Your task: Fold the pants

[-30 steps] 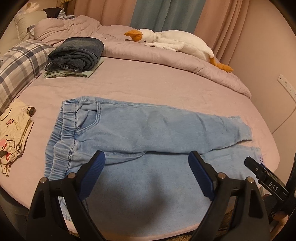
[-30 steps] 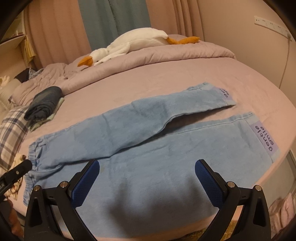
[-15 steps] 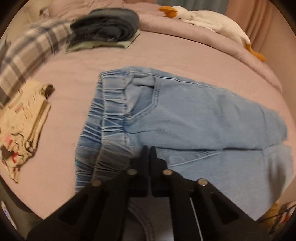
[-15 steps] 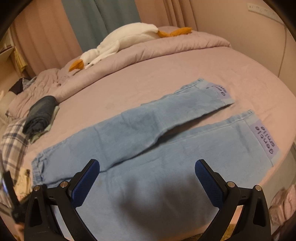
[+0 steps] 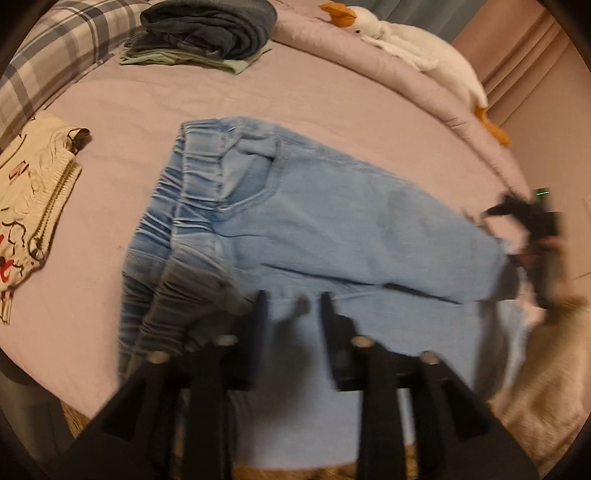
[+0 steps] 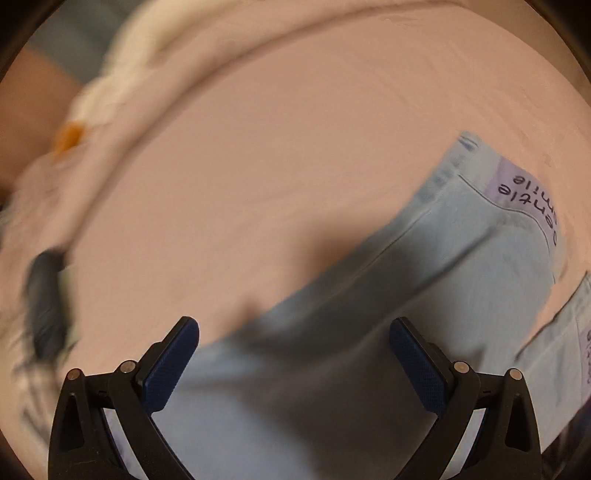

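Observation:
Light blue denim pants [image 5: 332,229] lie on the pink bed, waistband to the left and legs to the right. The near waistband corner [image 5: 184,295] is lifted and bunched beside my left gripper [image 5: 291,314], whose fingers stand a small gap apart; the blur hides whether cloth is pinched. My right gripper [image 6: 295,354] is open and low over the pant legs [image 6: 443,258], near the hems with the purple "gentle smile" labels [image 6: 528,199]. It also shows in the left wrist view [image 5: 532,221].
Folded dark jeans on green clothes [image 5: 210,33] sit at the back left, next to a plaid pillow [image 5: 44,66]. A cream printed garment [image 5: 29,192] lies at the left. A white goose plush [image 5: 417,51] lies along the back of the bed [image 5: 295,92].
My left gripper was shut at the waistband and now shows a small gap, with the waistband lifted and bunched. My right gripper has dropped down close over the leg hems.

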`<state>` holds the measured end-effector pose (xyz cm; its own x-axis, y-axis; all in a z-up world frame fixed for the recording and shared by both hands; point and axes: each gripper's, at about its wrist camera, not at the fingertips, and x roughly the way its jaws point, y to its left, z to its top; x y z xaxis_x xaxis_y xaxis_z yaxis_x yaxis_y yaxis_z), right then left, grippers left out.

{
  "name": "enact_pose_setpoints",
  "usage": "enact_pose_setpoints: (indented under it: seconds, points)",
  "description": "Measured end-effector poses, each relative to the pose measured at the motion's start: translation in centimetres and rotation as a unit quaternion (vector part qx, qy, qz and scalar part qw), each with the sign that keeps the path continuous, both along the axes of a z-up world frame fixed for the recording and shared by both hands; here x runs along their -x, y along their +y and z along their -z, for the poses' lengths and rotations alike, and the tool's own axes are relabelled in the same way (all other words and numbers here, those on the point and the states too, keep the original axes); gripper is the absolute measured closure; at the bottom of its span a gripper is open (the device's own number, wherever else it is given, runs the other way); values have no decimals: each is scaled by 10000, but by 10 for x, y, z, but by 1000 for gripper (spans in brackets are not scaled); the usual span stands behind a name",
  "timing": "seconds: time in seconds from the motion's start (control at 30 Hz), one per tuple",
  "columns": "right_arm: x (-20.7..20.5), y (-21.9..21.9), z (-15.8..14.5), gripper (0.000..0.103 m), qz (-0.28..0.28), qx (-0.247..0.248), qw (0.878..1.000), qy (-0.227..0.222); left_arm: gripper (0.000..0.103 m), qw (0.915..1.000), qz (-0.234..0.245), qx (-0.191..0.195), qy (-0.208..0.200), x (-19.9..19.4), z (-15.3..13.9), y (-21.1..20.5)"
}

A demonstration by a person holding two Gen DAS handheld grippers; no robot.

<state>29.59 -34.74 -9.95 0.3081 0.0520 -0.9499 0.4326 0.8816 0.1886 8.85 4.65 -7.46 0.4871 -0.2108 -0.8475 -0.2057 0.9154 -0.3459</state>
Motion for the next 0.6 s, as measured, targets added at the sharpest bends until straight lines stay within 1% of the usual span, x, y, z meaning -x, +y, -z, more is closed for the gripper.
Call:
enact_pose_setpoints:
  seconds: [0.03,0.07,0.1,0.13,0.2,0.23,0.27,0.3,0.33,0.37,0.4,0.47,0.5,0.53,0.57,0.6]
  points:
    - [-6,-3,14,1,134,324,9992,189,49,9999,49,124,-49,3,-5,-4]
    - [-9,-5,28,1,216,405,9985,299,45,9994,122,290,-113,5,-11,-6]
    - [-9,-5,33,0,238,479,9983,249,40,9989,180,415,-159,5,-17,-10]
    - [-7,-1,31,1,273,669,9973,87,39,9983,225,503,-209,5,-23,-12]
    - [-4,1,28,9,407,762,9963,22,38,9973,252,556,-397,3,-36,-17]
    - [-1,-2,26,20,495,773,9958,-58,37,9971,221,525,-497,2,-41,-19]
    - [2,-5,23,43,536,835,9950,-110,37,9971,160,471,-570,0,-45,-19]
    - [4,-9,19,60,548,947,9939,-154,37,9973,84,414,-607,-2,-49,-20]
    - [8,-14,15,89,515,928,9941,-203,37,9970,18,413,-654,-5,-53,-19]
    - [14,-20,12,92,451,701,9963,-225,37,9966,-12,449,-693,-8,-56,-19]
    - [24,-26,6,95,408,376,9978,-368,37,9962,-35,486,-721,-12,-58,-18]
    - [58,-36,-22,95,339,-191,9942,-1002,36,9963,-124,504,-687,-20,-60,-18]
    - [85,-40,-39,95,255,-482,9880,-1448,35,9961,-173,548,-672,-24,-59,-19]
    - [120,-44,-55,95,193,-804,9777,-1933,31,9958,-195,600,-659,-28,-57,-19]
    - [144,-46,-62,95,123,-968,9709,-2188,27,9957,-212,651,-624,-30,-54,-18]
    - [180,-49,-66,95,47,-1156,9626,-2450,21,9958,-220,700,-556,-35,-50,-19]
